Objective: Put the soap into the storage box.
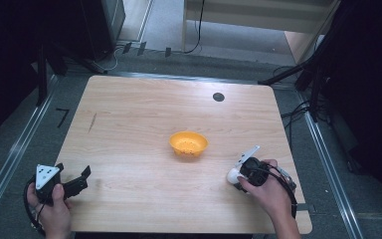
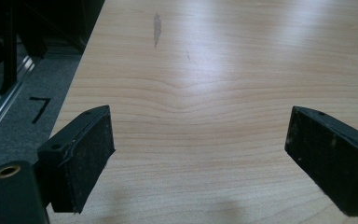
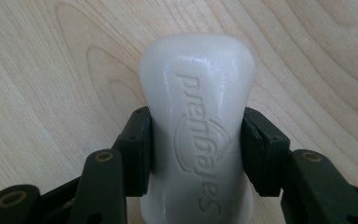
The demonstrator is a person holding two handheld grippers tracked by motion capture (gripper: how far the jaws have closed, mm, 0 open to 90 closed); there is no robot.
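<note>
right gripper (image 3: 196,140): clamped on one white soap bar (image 3: 196,116) | left gripper (image 2: 200,154): jaws apart, bare counter (image 2: 205,84) between | one orange bowl (image 1: 188,143): ahead-left of right gripper

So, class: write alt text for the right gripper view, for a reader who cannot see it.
A white bar of soap with raised lettering is clamped at its sides between the two black jaws of the right gripper. Behind it lies a pale wooden table with visible grain.
</note>
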